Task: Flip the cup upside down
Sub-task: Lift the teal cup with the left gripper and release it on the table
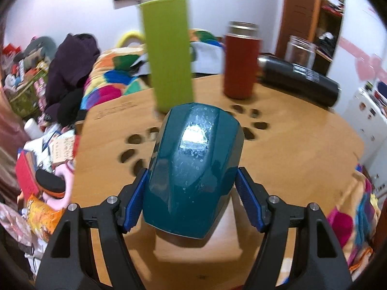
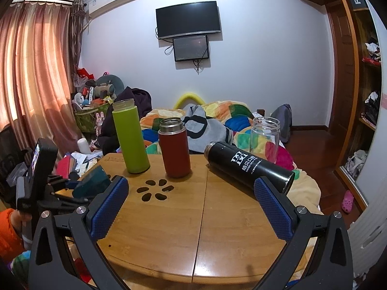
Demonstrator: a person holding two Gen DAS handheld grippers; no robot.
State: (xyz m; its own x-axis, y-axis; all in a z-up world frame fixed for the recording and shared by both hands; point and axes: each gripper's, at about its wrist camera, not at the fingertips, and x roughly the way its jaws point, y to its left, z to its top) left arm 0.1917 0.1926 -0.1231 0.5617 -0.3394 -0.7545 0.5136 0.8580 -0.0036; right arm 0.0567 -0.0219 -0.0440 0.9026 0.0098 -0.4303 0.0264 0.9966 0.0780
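Observation:
A dark teal glossy cup [image 1: 193,166] fills the middle of the left wrist view, lying tilted with its flat base pointing away from me. My left gripper [image 1: 191,193] is shut on it, a blue pad on each side, and holds it above the wooden table [image 1: 302,169]. In the right wrist view the same cup [image 2: 93,181] shows at the left, held by the left gripper over the table's left edge. My right gripper [image 2: 191,205] is open and empty over the table's front part.
A tall green bottle [image 2: 130,137], a red flask [image 2: 175,148] and a clear glass jar [image 2: 264,137] stand open at the back of the table. A black flask [image 2: 249,166] lies on its side at the right. Flower-shaped holes [image 2: 154,188] mark the tabletop.

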